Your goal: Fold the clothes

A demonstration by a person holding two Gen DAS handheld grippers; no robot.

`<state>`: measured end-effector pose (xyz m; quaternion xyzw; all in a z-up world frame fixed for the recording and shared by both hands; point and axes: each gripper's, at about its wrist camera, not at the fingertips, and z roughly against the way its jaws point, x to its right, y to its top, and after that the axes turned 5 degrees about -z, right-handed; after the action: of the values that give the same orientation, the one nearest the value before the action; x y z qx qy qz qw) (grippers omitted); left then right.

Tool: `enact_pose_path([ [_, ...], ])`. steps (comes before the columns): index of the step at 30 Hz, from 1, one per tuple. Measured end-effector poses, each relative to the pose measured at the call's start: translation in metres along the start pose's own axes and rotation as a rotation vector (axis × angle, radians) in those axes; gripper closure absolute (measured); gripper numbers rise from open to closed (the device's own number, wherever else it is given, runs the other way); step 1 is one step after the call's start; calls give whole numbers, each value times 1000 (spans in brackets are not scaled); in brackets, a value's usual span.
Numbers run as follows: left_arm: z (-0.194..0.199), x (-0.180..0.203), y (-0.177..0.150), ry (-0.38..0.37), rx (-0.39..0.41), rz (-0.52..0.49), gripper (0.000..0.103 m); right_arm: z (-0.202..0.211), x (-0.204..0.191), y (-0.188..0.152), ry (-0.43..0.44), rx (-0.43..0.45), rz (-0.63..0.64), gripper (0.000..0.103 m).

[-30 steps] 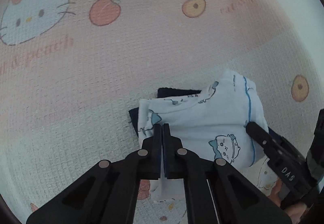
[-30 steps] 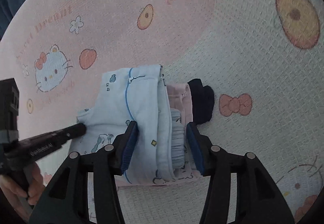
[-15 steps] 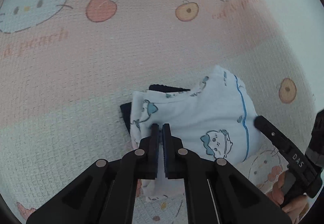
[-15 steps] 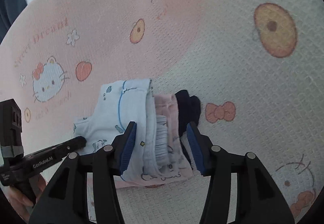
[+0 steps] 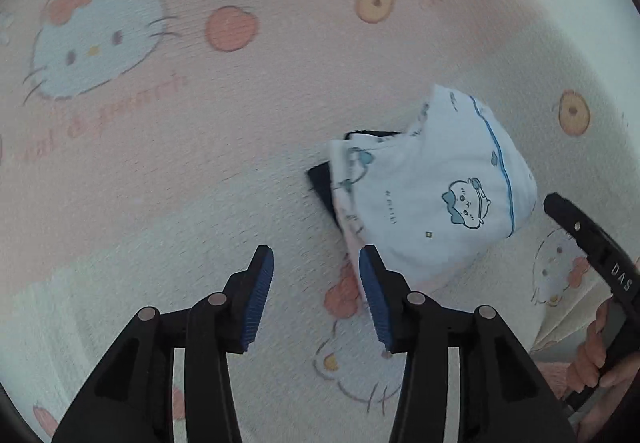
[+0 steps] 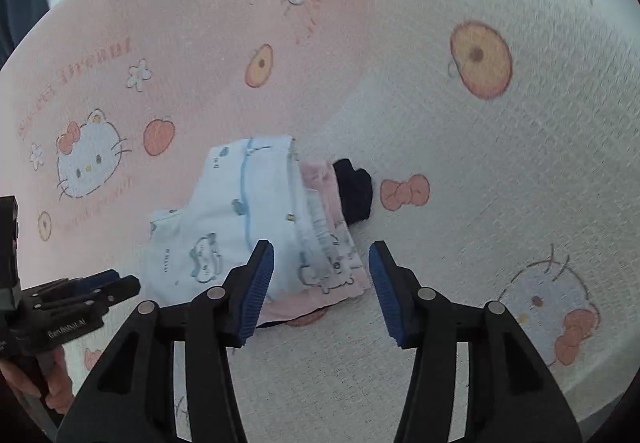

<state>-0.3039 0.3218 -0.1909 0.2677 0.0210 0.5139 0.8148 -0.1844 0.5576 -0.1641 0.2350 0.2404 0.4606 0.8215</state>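
Observation:
A folded stack lies on the bedspread: a white garment with blue cartoon prints on top, a pink garment under it, and a dark navy garment at the bottom. My left gripper is just left of the stack's near corner. Its jaws are opening and only bedspread shows between them. My right gripper hovers open over the stack's near right edge, its pads clear of the cloth. Each gripper also shows at the edge of the other's view, the right gripper and the left gripper.
A pink and cream bedspread with cat, fruit and bow prints covers the whole surface. A person's hand grips each handle. The bed's edge runs along the upper right of both views.
My left gripper let go of the white garment's edge, opened its jaws and drew back to the left of the stack. The right gripper backed off a little, still open.

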Motion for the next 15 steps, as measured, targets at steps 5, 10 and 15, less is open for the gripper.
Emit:
enact_pose_path([
  [5, 90, -59, -24, 167, 96, 81, 53, 33, -85, -18, 113, -63, 105, 50],
  [10, 194, -110, -53, 297, 188, 164, 48, 77, -189, -32, 183, -68, 231, 34],
  [15, 269, -156, -68, 418, 265, 208, 45, 141, -269, -49, 227, -21, 281, 10],
])
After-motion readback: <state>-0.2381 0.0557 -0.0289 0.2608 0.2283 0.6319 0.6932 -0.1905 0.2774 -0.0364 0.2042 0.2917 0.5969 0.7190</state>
